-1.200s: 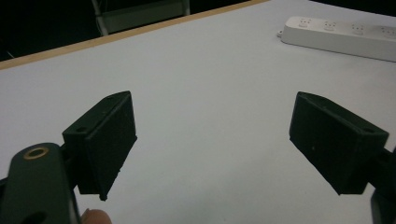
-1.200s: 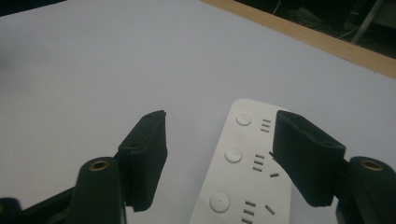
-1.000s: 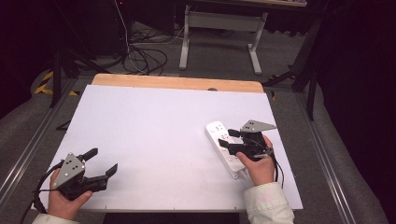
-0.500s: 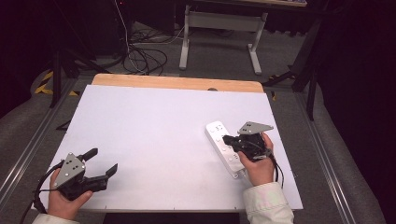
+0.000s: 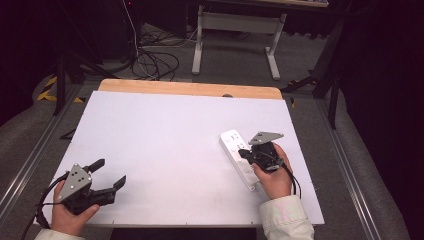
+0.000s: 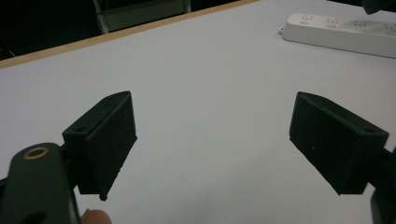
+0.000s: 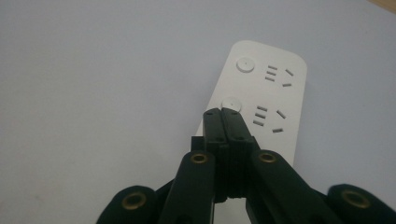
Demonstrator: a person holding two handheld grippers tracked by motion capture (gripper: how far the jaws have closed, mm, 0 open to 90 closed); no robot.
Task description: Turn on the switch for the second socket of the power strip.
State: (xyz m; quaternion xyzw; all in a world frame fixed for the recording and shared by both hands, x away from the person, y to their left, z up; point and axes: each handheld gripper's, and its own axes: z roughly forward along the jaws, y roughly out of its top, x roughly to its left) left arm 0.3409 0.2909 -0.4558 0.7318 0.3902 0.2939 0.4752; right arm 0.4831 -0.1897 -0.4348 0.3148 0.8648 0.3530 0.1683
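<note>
Left gripper [image 5: 109, 175] low at the table's [image 5: 165, 130] near-left corner, jaws wide apart and empty; white power strip [image 5: 239, 159] with round buttons and slot sockets lies flat near the right edge, right gripper [image 5: 243, 152] closed tight, tips over its second button, gripping nothing.

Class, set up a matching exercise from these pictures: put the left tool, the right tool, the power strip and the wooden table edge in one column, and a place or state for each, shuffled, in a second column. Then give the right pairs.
Column one:
1. left tool
2. right tool
3. power strip
4. wooden table edge

Column two:
A. white, lying flat on the table's right side
B. jaws shut, tips at a round button
C. along the table's far side
D. jaws wide apart, nothing between them

Pairs: 1-D, 2-B, 3-A, 4-C
</note>
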